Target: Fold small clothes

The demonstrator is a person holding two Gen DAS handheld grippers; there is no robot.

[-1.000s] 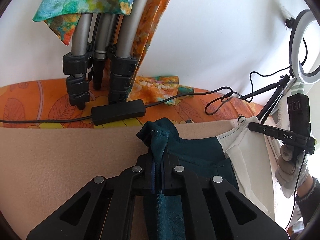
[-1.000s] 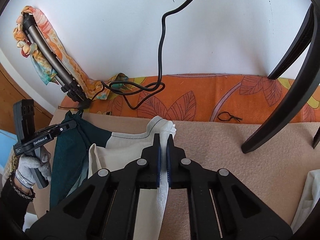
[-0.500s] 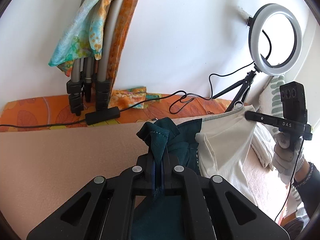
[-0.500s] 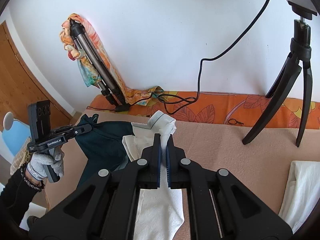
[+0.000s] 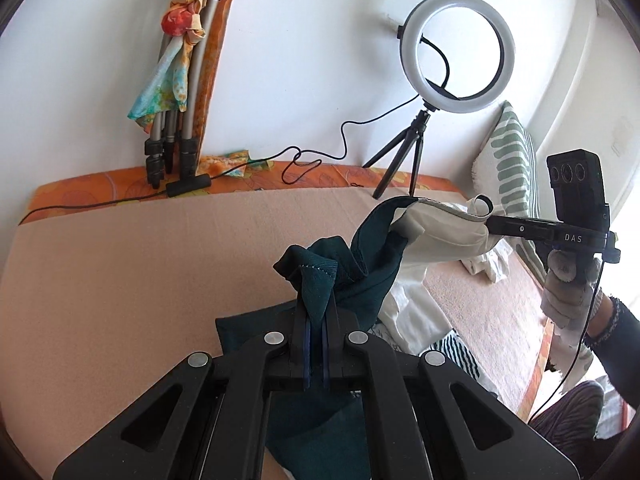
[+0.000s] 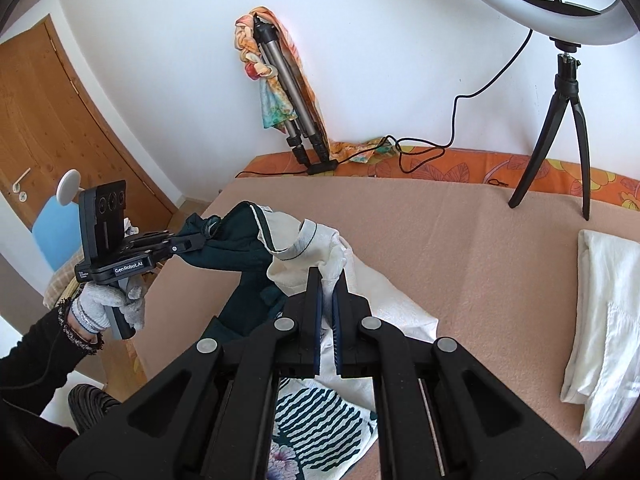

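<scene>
The left gripper (image 5: 316,308) is clamped on a bunched teal corner of the garment (image 5: 372,256), its two fingers pressed close together with the cloth pinched between the blue pads. The right gripper (image 6: 327,280) is likewise closed on a cream-white corner of the same garment (image 6: 304,248), the fabric standing up in a small peak above the fingertips. The piece hangs slack between the two grippers (teal on the left half, cream on the right, with a dark piping along the edge), lifted off the beige blanket (image 5: 140,260) while its lower part trails down onto it.

In the left wrist view the right gripper (image 5: 486,226) appears from the side, held by a hand in a grey glove (image 5: 568,288); the right wrist view shows the left gripper (image 6: 200,242) held by the other gloved hand (image 6: 108,304).

Under the lifted garment lies a cloth with dark stripes and a flower print (image 6: 320,420). A folded white cloth (image 6: 600,312) rests well apart on the blanket's right side. Along the far edge, on an orange leaf-patterned cover (image 6: 460,168), stand a ring light on a small tripod (image 5: 456,48) and a folded tripod wrapped in a coloured scarf (image 5: 180,80), leaning on the white wall.
</scene>
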